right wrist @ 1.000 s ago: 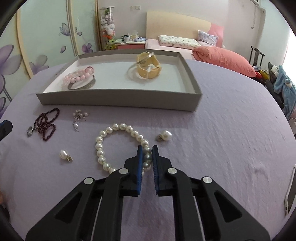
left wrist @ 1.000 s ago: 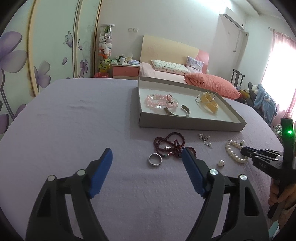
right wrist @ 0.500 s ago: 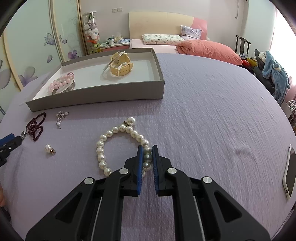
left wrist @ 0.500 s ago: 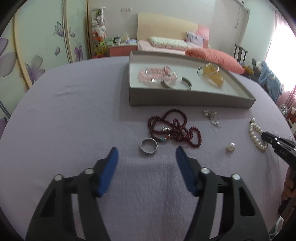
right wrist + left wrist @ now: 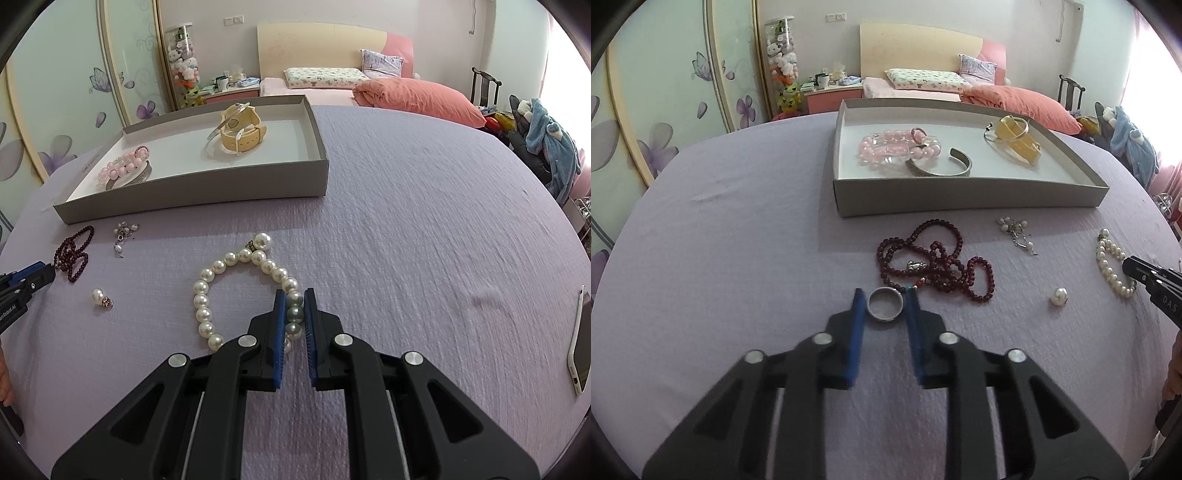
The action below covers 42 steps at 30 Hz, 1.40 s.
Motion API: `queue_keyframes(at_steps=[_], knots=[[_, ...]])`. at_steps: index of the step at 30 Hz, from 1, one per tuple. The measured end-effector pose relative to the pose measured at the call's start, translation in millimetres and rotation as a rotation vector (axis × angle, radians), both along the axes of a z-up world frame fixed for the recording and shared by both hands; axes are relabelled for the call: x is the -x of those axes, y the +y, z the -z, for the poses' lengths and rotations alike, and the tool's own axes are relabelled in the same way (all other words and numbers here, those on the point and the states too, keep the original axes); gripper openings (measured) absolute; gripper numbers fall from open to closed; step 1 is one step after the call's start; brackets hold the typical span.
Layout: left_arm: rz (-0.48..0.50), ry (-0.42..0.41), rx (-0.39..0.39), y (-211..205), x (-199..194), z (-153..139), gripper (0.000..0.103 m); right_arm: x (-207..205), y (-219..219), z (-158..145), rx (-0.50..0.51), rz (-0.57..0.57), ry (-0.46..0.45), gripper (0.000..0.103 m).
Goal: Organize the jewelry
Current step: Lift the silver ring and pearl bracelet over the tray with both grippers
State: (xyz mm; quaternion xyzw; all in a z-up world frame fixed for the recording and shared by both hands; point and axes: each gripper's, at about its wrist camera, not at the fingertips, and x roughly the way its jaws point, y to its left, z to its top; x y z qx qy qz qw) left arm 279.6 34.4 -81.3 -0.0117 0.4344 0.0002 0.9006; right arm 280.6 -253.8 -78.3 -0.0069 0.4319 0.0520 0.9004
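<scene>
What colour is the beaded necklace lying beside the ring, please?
Dark red necklace, clearest in the left wrist view.

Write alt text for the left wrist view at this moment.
The left tool closes its blue fingers around a silver ring lying on a lavender tablecloth, beside a tangled dark red bead necklace. Beyond sits a grey tray holding bracelets.
</scene>
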Motion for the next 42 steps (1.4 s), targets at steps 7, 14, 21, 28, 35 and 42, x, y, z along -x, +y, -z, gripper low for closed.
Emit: queue_keyframes(at_steps=[7,14,21,28,35,42], knots=[[-0.005,-0.013,0.016,3.1,5.9,-2.5,0.022,0.1,0.7,-0.5,-0.002,-0.001,0.000,0.011],[-0.018,-0.059,0.053,11.7,23.4,-13.6,0.022,-0.4,-1.2,-1.2,-0.034,-0.007,0.002,0.011],[-0.016,-0.073,0.073,12.8,30.7,-17.9,0.022,1.8,-4.1,-3.1,-0.053,-0.024,-0.006,0.010],[-0.001,-0.114,0.100,11.4,39.4,-26.1,0.022,14.0,-0.9,-23.4,-0.117,-0.067,-0.105,0.010],[0.009,-0.162,0.132,10.6,49.0,-37.2,0.022,29.3,6.5,-57.5,-0.195,-0.147,-0.259,0.010],[0.022,-0.185,0.143,6.6,52.9,-44.4,0.022,35.1,11.5,-72.1,-0.205,-0.160,-0.304,0.010]])
